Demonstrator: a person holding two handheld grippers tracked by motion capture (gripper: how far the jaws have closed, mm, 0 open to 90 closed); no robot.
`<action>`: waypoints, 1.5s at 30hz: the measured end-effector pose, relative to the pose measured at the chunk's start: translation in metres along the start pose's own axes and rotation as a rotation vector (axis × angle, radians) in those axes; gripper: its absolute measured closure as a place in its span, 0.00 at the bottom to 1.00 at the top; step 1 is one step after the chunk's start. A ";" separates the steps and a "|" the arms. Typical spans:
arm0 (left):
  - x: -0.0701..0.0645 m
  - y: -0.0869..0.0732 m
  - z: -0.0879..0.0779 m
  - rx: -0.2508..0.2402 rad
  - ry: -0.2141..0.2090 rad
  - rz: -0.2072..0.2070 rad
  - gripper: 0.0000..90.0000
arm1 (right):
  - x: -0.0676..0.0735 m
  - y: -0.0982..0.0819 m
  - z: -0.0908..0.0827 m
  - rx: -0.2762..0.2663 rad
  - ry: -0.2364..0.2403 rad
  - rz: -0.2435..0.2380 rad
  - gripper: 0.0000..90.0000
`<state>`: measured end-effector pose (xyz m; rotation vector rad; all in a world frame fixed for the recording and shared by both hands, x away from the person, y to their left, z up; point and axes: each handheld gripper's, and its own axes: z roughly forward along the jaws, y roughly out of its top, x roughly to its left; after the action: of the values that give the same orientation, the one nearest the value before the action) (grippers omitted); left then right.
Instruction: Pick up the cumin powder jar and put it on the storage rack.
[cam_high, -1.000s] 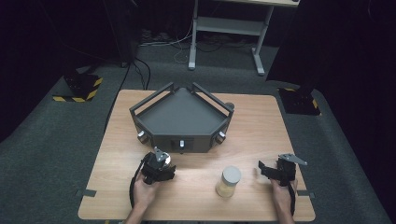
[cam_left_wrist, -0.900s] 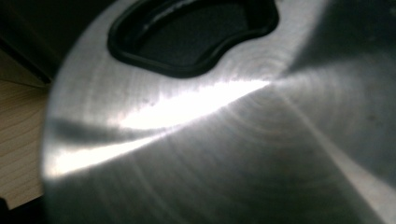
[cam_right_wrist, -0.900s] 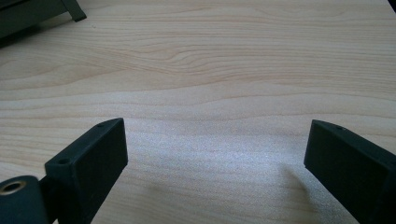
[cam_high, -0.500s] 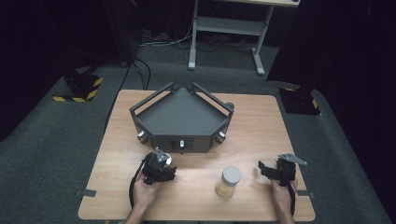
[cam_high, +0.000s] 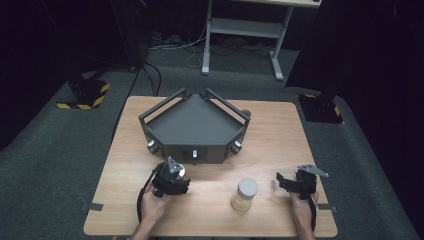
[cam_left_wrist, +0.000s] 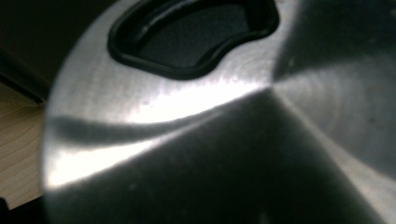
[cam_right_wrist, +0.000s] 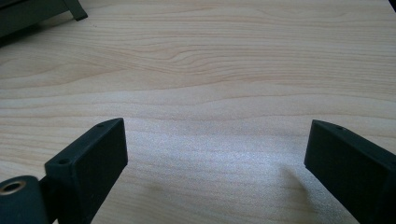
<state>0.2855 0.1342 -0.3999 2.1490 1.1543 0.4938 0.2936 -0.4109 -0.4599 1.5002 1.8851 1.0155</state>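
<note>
While the right gripper was held low over the wooden table near its front right corner, its two black jaws were spread wide, with nothing but bare wood grain seen between them in the right gripper view. A jar with a grey lid and pale contents was stood upright on the table just to the left of that gripper, a small gap being left between them. Farther to the left, the left gripper was pressed shut on a round brushed-metal lid, which was seen very close and blurred in the left gripper view, with a black-rimmed, kidney-shaped opening near its upper edge. From above, the metal piece was glimpsed as a small shiny patch at the tip of that gripper. Just beyond the left gripper, a dark grey angular tray with raised rails was found at the middle of the table, with small knobs along its front face.
</note>
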 end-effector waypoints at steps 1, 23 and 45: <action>0.000 0.001 -0.001 0.001 -0.002 -0.003 0.35 | 0.000 0.000 0.000 0.000 0.000 -0.001 0.06; 0.010 0.018 -0.026 -0.003 -0.078 0.018 0.35 | 0.000 -0.001 0.000 -0.004 0.001 0.002 0.06; 0.021 0.051 -0.058 -0.028 -0.088 0.032 0.35 | -0.001 -0.001 -0.001 -0.004 0.004 0.002 0.06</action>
<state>0.2930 0.1519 -0.3225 2.1462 1.0604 0.4229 0.2929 -0.4119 -0.4602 1.4987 1.8838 1.0230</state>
